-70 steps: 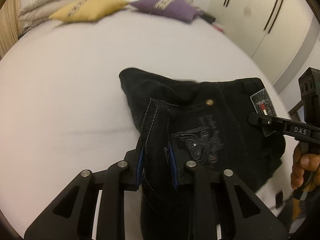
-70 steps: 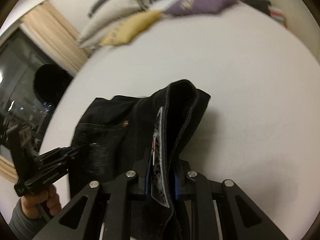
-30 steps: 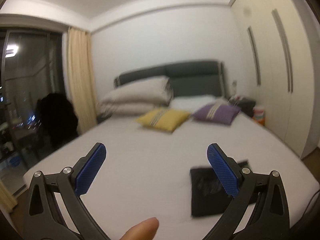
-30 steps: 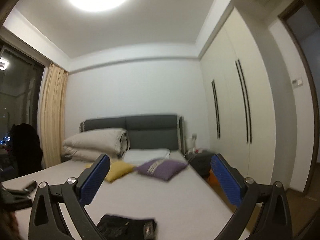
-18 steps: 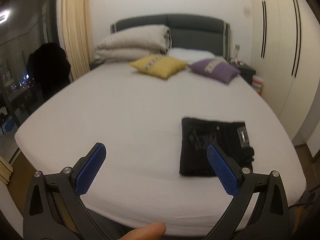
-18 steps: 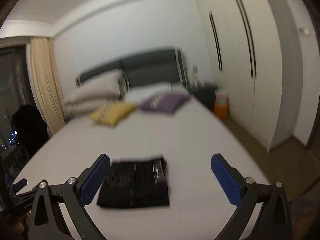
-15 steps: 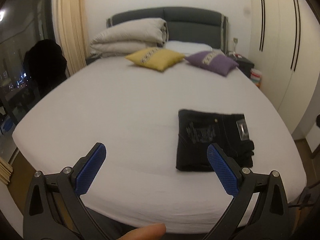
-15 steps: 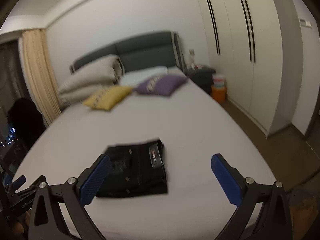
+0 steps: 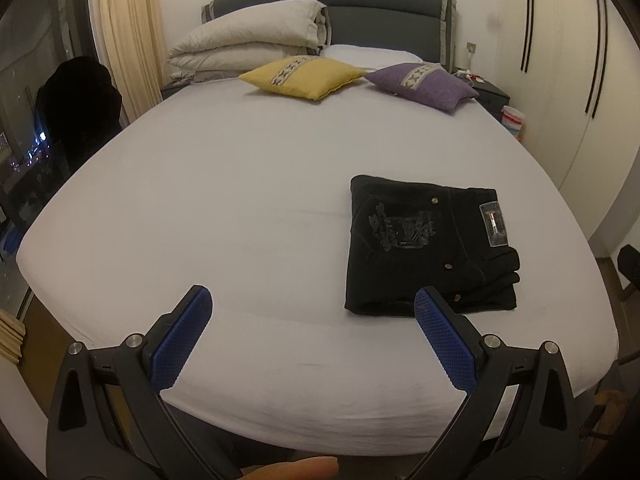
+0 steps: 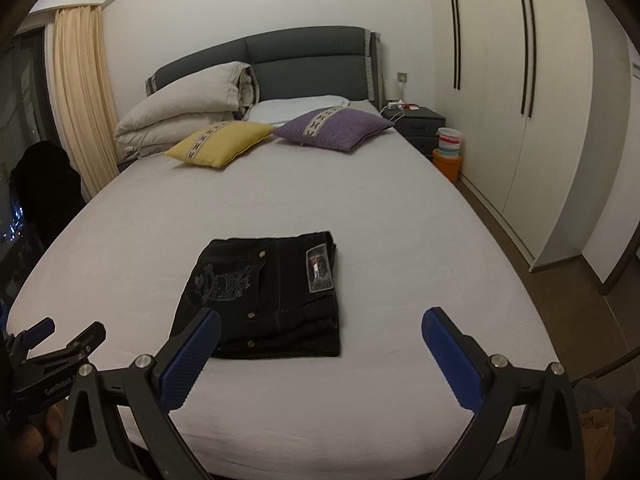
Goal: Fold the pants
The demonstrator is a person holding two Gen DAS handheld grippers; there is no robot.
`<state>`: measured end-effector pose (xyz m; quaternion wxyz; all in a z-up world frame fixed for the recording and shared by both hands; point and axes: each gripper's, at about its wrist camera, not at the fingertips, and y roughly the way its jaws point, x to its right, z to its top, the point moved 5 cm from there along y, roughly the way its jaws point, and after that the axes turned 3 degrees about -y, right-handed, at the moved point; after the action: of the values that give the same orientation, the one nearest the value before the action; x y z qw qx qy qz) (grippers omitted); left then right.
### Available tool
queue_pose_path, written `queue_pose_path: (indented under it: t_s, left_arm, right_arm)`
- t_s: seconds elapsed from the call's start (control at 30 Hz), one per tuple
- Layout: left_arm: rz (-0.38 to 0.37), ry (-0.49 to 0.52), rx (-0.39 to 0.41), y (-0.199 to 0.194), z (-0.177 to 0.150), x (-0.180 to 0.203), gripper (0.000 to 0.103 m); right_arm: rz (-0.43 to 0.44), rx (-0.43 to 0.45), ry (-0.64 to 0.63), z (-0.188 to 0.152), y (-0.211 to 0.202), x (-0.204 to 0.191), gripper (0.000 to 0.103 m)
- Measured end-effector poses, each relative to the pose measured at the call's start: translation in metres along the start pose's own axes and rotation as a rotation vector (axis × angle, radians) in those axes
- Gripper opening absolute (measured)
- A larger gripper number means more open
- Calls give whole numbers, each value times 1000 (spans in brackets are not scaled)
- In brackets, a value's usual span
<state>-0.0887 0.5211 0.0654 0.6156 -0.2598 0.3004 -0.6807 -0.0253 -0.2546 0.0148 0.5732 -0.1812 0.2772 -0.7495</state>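
The black pants (image 9: 428,246) lie folded in a compact rectangle on the white bed (image 9: 240,200), near its front right corner, with a back pocket design and a label patch facing up. They also show in the right wrist view (image 10: 264,296). My left gripper (image 9: 312,312) is open and empty, held back from the bed's near edge, left of the pants. My right gripper (image 10: 320,332) is open and empty, also back from the bed, with the pants between its fingers in view. The left gripper also shows at the lower left of the right wrist view (image 10: 60,336).
A yellow cushion (image 9: 302,76), a purple cushion (image 9: 424,84) and a folded beige duvet (image 9: 248,44) sit at the headboard. A nightstand (image 10: 416,124) and an orange box (image 10: 448,164) stand right of the bed, with white wardrobes (image 10: 520,100) beyond. A dark chair (image 9: 76,108) stands at the left.
Both grippers let go of the pants, opened wide and pulled back and up from the bed. The pants now lie flat and folded. The views have steadied on the whole bed.
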Motion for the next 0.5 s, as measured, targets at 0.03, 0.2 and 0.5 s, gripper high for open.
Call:
queue_pose_path:
  t_s: [0.03, 0.2, 0.5]
  left_arm:
    - [0, -1, -6, 3, -1, 0, 103]
    - [-2, 4, -18, 6, -4, 3, 103]
    - [-1, 11, -37, 13, -8, 8, 103]
  right_arm:
    - [2, -3, -4, -1, 1, -2, 103]
    - [15, -22, -15, -5, 6, -7, 103]
    - [31, -48, -31, -9, 11, -14, 103]
